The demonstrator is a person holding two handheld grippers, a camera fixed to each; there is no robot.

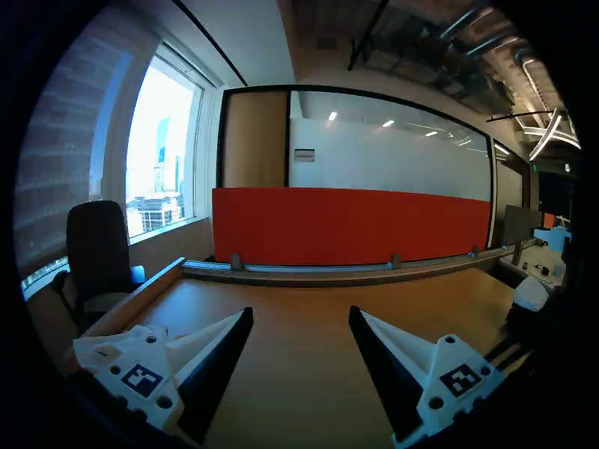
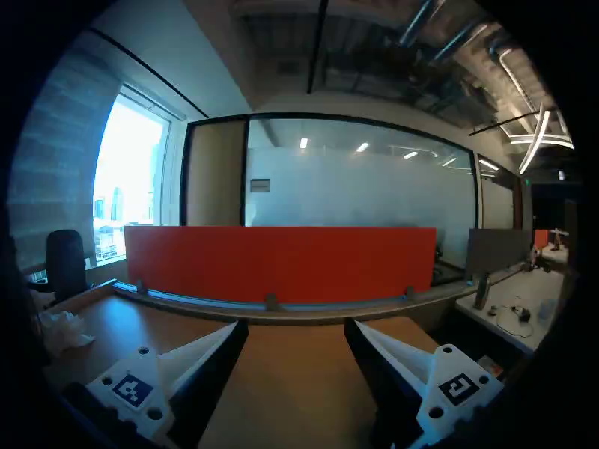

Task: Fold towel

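My left hand-held gripper (image 1: 299,310): held level, low over desk (image 1: 314,389), fingers spread wide, gripping nothing. My right hand-held gripper (image 2: 296,323): same level pose, fingers wide apart, nothing between, pointing at orange divider (image 2: 281,262) along far desk edge. Towel (image 2: 64,329): white, crumpled heap on desk at left, apart from my right hand-held gripper, near black chair (image 2: 64,262).

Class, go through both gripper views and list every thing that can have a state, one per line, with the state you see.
left gripper: open, holding nothing
right gripper: open, holding nothing
white cloth: crumpled, not folded, lying on the desk, not gripped
office chair: unoccupied
ceiling lights: on
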